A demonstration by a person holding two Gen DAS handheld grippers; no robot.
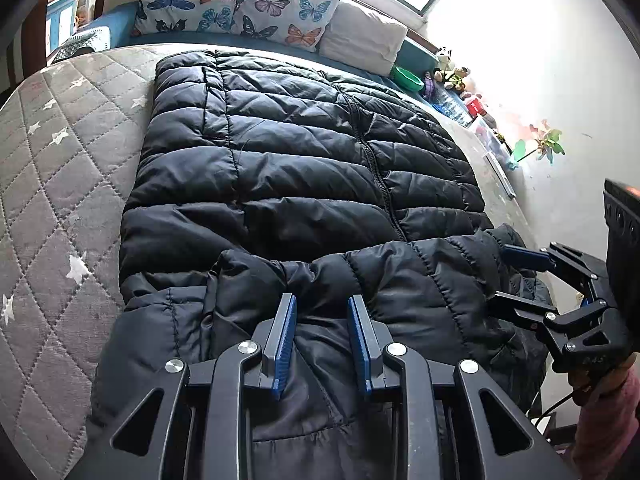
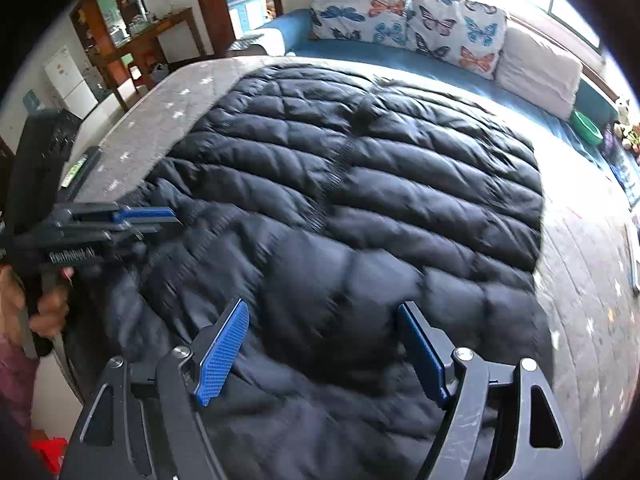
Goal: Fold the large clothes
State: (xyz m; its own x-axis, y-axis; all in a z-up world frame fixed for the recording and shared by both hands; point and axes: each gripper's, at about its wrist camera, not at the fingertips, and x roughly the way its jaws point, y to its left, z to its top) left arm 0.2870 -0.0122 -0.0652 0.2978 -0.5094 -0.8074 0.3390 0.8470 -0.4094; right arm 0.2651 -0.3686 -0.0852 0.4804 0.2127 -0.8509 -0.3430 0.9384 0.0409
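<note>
Quilted grey bedding with white stars [image 1: 60, 168] serves as the work surface, backed by butterfly cushions [image 1: 236, 4] and a bright window. A black puffer jacket [image 1: 304, 152] lies spread flat on it, zip [image 1: 376, 168] uppermost, so that its full outline is available for folding. Its near edge is already doubled over the body, forming a thick padded roll [image 1: 360, 268] across the near end.

The left gripper [image 1: 322, 312] sits on this roll with its jaws partly closed. A ridge of fabric rises between the blue pads [image 1: 286, 340], which appear to pinch it; this hold probably anchors the fold.

The right gripper [image 2: 324, 320] hangs above the jacket's near right portion with its jaws wide apart and nothing between them. Its view is blurred. The wide stance suits the bulky padding, judged as preparation for taking a matching hold so both ends lift evenly.
</note>
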